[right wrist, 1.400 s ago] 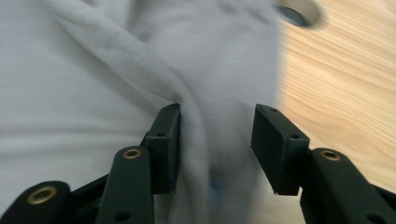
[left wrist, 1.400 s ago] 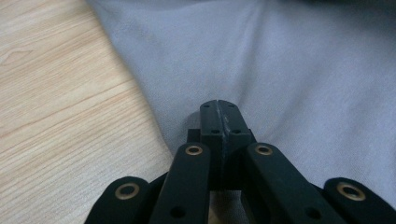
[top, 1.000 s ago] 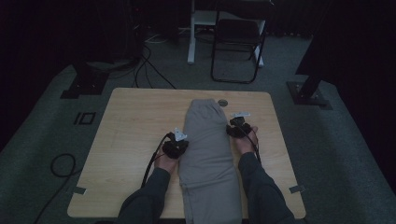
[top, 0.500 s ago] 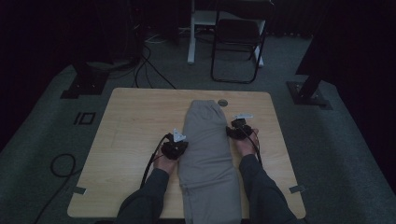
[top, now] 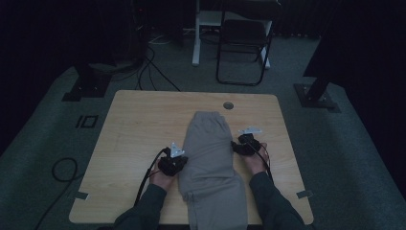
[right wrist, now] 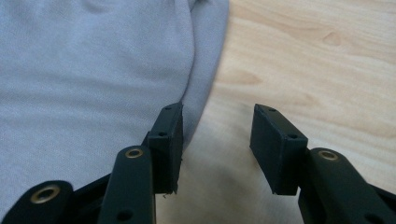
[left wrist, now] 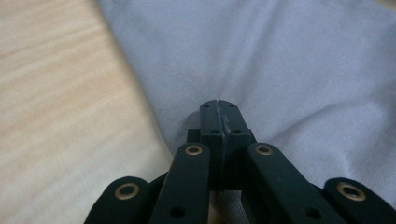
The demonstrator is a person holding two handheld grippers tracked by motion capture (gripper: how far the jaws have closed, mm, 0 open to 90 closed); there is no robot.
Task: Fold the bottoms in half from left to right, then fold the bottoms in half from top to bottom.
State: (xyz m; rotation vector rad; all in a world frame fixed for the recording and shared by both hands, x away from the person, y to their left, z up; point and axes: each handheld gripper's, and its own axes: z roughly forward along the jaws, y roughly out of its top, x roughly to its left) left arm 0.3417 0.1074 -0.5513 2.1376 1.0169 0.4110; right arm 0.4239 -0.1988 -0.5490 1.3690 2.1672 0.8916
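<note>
Folded grey trousers, flat, table center.

Counted: garments 1, a grey folded garment | grippers 2, left gripper and right gripper | tables 1, a wooden table | chairs 1, a dark folding chair | table holes 1, a round grommet

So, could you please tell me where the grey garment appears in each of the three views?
High view: the grey garment lies lengthwise on the wooden table, middle to near edge, between both grippers.
Left gripper view: it fills the upper right, behind the shut left gripper.
Right gripper view: it covers the left half.
Shared landmark: the garment's edge against the pale wood.
</note>
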